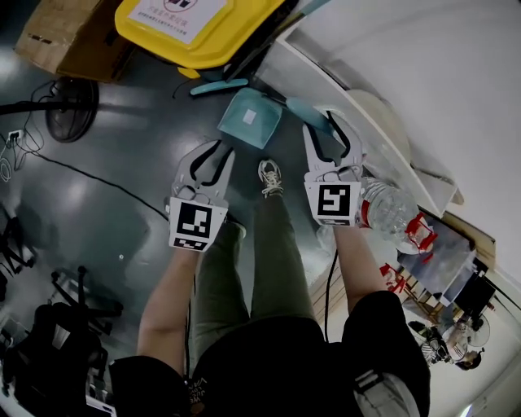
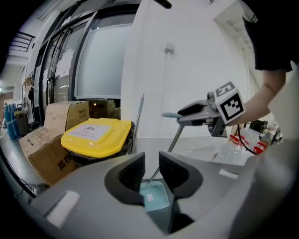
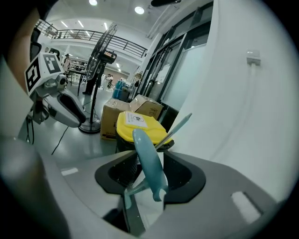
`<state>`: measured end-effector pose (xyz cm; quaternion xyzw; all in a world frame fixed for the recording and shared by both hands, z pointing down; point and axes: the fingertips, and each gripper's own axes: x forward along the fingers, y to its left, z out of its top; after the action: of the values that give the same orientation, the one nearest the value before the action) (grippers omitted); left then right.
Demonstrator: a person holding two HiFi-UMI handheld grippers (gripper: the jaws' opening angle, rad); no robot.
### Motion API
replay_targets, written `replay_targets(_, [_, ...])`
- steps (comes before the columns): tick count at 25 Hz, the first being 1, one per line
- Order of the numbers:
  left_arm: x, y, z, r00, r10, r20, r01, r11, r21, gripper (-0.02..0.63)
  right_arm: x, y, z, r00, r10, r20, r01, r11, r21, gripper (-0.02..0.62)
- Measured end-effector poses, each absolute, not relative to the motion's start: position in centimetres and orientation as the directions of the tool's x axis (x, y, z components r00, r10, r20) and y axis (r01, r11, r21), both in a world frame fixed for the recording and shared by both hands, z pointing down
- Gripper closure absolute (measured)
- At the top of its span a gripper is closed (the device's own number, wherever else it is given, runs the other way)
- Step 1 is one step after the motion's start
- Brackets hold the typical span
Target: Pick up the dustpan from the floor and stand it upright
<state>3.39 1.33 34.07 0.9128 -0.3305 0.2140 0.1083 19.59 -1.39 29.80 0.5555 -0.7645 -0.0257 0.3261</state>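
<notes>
The teal dustpan [image 1: 250,116] rests with its pan on the dark floor by the white wall base, and its long handle rises to the right. In the right gripper view the teal handle grip [image 3: 148,158] lies between the jaws of my right gripper [image 3: 145,163], which stand apart around it without clearly pressing. The head view shows my right gripper [image 1: 330,122] just right of the pan. My left gripper [image 1: 216,151] hovers left of and nearer than the pan, open and empty. Through its gap [image 2: 152,170] the pan [image 2: 154,196] shows far below.
A yellow-lidded bin [image 1: 195,24] and cardboard boxes [image 1: 65,37] stand beyond the dustpan. A teal broom handle [image 1: 220,85] lies by the bin. A floor fan [image 1: 69,106] and cables are at the left. A plastic bottle [image 1: 391,208] lies on the white ledge [image 1: 383,122] at the right.
</notes>
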Motion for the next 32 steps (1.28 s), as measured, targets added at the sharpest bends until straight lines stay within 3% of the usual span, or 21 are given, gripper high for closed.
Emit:
replay_targets(7, [3.7,1.5,29.3,0.703,-0.561,0.436,-0.641,-0.766,0.048,0.474,19.6,0.0,28.1,-0.163,-0.873,0.460,-0.860,0.355,0.368,0.431])
replay_targets(23, [5.2,5.6,14.9,0.752,-0.559,0.350,-0.606,-0.795,0.031,0.474,20.1,6.1,13.1,-0.143,-0.940,0.311,-0.973,0.191,0.130,0.434])
replay_targets(32, [4.2,7.4,7.8,0.751,-0.600,0.276,-0.621,-0.784,-0.011,0.474,20.1,9.4,7.9,-0.155,-0.949,0.275,-0.982,0.178,0.061,0.437])
